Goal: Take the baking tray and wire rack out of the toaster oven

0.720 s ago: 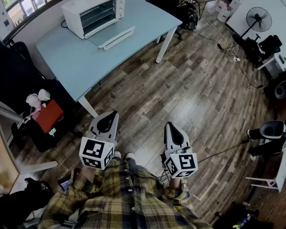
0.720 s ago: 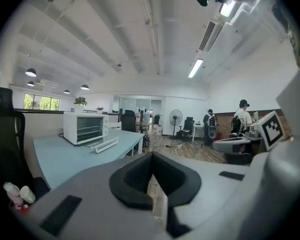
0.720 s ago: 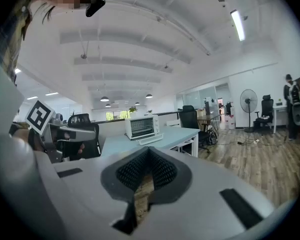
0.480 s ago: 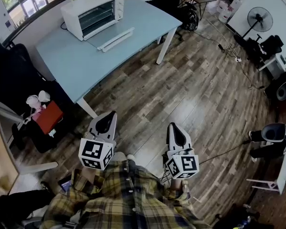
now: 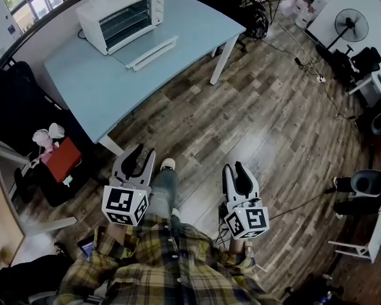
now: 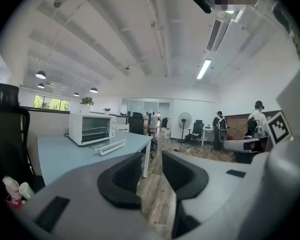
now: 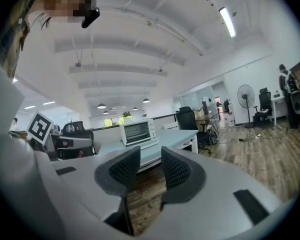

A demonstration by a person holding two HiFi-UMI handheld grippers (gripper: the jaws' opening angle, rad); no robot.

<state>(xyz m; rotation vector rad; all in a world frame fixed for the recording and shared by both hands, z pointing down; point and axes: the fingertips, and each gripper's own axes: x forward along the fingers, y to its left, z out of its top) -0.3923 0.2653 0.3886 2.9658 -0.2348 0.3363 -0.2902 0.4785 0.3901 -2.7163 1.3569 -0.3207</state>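
Observation:
The white toaster oven (image 5: pixel 120 14) stands at the far end of a pale blue table (image 5: pixel 95 81), its door (image 5: pixel 153 51) folded down flat. Its inside is dim; the tray and rack cannot be made out. Both grippers hang far from it, close to the person's plaid shirt over the wood floor. My left gripper (image 5: pixel 140 155) is open with nothing between its jaws, and so is my right gripper (image 5: pixel 236 170). The left gripper view has the oven (image 6: pixel 91 128) beyond the left gripper (image 6: pixel 151 171). The right gripper view puts the oven (image 7: pixel 136 132) straight past the right gripper (image 7: pixel 150 169).
A black chair (image 5: pixel 16 100) and a red bag (image 5: pixel 63 159) sit left of the table. A standing fan (image 5: pixel 350 25), office chairs (image 5: pixel 362 183) and a floor cable (image 5: pixel 305 65) are at the right. People (image 6: pixel 219 129) stand far back.
The person's leg and shoe have stepped forward between the grippers, and the table has drawn slightly nearer. Both grippers keep their places in front of the body, jaws unchanged.

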